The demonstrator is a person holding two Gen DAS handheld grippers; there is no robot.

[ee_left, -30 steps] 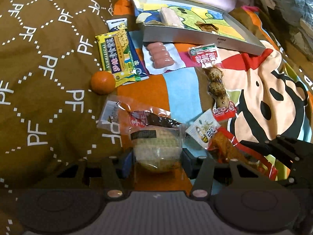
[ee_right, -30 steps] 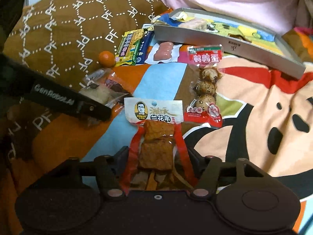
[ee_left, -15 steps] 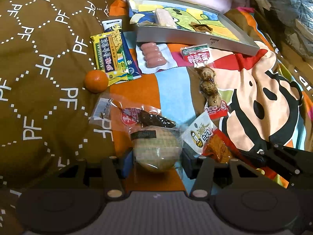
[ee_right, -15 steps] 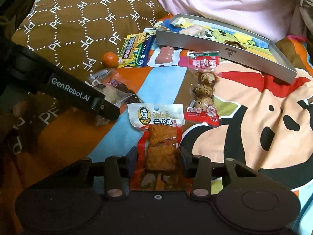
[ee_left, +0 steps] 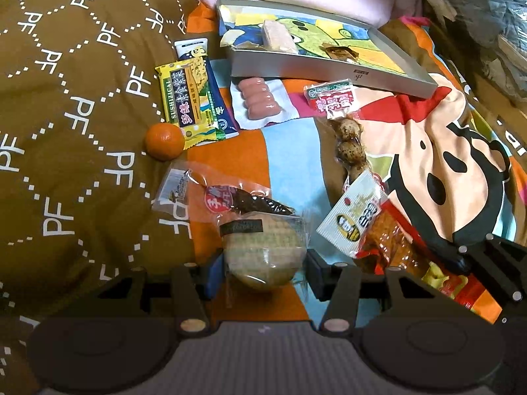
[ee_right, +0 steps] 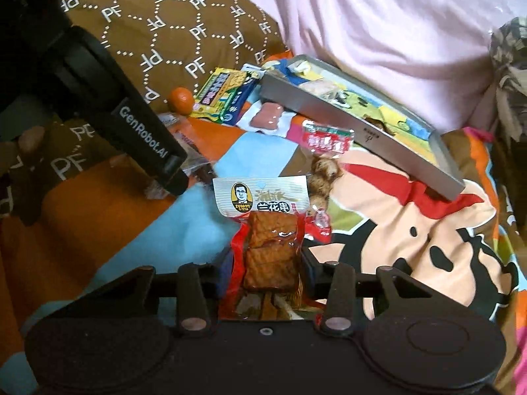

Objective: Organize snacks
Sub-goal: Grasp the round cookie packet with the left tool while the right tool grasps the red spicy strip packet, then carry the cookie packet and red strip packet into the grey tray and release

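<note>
My left gripper [ee_left: 263,275] is shut on a round pale cake in a clear wrapper [ee_left: 263,250], low over the orange patch of the blanket. My right gripper [ee_right: 266,271] is shut on a red tofu snack packet [ee_right: 268,250], its white header standing up ahead of the fingers. That packet [ee_left: 372,230] also shows in the left wrist view, just right of the cake. A grey metal tray [ee_left: 329,69] with a cartoon lining lies at the back and holds a few snacks. In the right wrist view the tray [ee_right: 329,112] lies beyond the packet, to the right.
On the blanket lie a small orange [ee_left: 164,141], a yellow biscuit packet [ee_left: 187,98], a sausage pack [ee_left: 260,102] and a quail egg pack [ee_left: 346,131]. A brown patterned cushion [ee_left: 66,98] rises on the left. Pink bedding [ee_right: 378,33] is behind the tray.
The right gripper's jaws closed onto the tofu packet, then it rolled and tipped the packet up off the blanket. The left gripper kept still with the cake.
</note>
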